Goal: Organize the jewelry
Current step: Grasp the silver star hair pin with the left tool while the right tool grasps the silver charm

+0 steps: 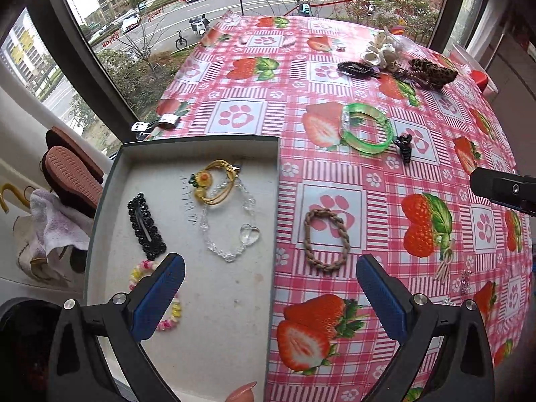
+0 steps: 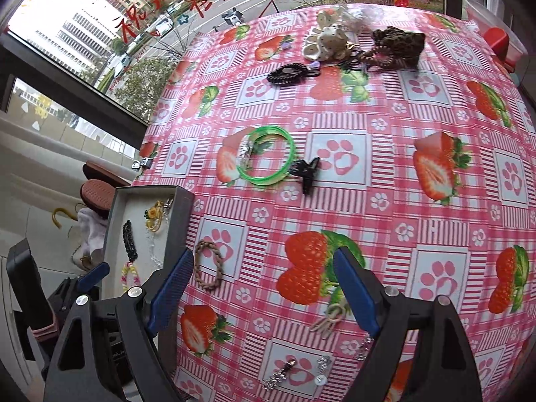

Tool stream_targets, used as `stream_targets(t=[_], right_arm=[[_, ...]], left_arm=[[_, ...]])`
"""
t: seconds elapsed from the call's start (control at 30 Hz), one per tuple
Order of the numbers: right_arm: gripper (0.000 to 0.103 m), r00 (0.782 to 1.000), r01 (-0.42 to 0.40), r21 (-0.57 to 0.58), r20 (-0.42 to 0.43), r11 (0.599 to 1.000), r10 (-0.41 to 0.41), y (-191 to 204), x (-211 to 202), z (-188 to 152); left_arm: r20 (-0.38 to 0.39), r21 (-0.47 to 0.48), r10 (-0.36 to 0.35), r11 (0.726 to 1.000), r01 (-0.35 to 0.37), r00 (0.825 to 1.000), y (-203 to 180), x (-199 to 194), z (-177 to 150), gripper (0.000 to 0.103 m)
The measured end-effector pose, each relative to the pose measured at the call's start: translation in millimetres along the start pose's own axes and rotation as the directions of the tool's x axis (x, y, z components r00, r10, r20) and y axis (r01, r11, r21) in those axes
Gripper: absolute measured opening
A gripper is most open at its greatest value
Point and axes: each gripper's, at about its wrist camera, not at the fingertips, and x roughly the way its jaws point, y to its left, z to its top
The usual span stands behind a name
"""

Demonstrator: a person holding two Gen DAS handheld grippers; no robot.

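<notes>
a table under a pink strawberry-and-paw-print cloth (image 1: 368, 174) fills both views, with a window behind its far edge. at the table's left edge sits a grey shallow box (image 1: 201, 284), and inside it lie a black beaded hair clip (image 1: 146, 226), a yellow cord bracelet with a flower (image 1: 211, 186), a clear crystal bracelet with a heart bead (image 1: 231, 227) overlapping the yellow one, and a pastel pink-and-yellow bracelet (image 1: 167, 305) partly hidden by a finger. the left gripper (image 1: 269, 296) hangs above the box's right wall, its blue-padded fingers spread wide and holding nothing. the right gripper (image 2: 263, 296) hovers over the cloth to the right of the box, fingers also spread wide with nothing between them. a leopard-print scrunchie (image 1: 432, 72) and a white scrunchie (image 1: 377, 50) lie near the far edge, with a black coiled hair tie (image 1: 356, 68) close by. mid-table lies a green bangle (image 1: 366, 129), and a small black claw clip (image 1: 404, 149) sits just beside it on the right. a brown braided hair tie (image 1: 326, 236) rests on the cloth just right of the box. a beige thin hair tie (image 2: 326, 321) lies near the right gripper's right finger, and small silver trinkets (image 2: 279, 375) sit on the cloth below the right gripper.
</notes>
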Motion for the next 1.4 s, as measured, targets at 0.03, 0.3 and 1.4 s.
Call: stream_targets(t=[0.03,0.3,1.4], right_arm=[[0.087,1.000,0.018,0.012,0.000,1.000,-0.018,-10.5,-5.6,-3.8],[0.087,0.990,0.136,0.081,-0.035,0.987,-0.134,-76.1,-31.0,-46.5],[0.066,0.965,0.201,-0.110,-0.148,0.973,-0.216,-66.9,25.7,-89.8]], left_arm=[[-0.007,0.014,-0.009,1.000,0.010,1.000,-8.1,0.4,-2.0,0.103],[-0.071,0.080,-0.066,0.994,0.071,0.995,-59.9,4.7,-28.7,0.103],[-0.159,0.150,-0.091,0.982,0.116,0.983,-116.0,31.7,-105.9,0.088]])
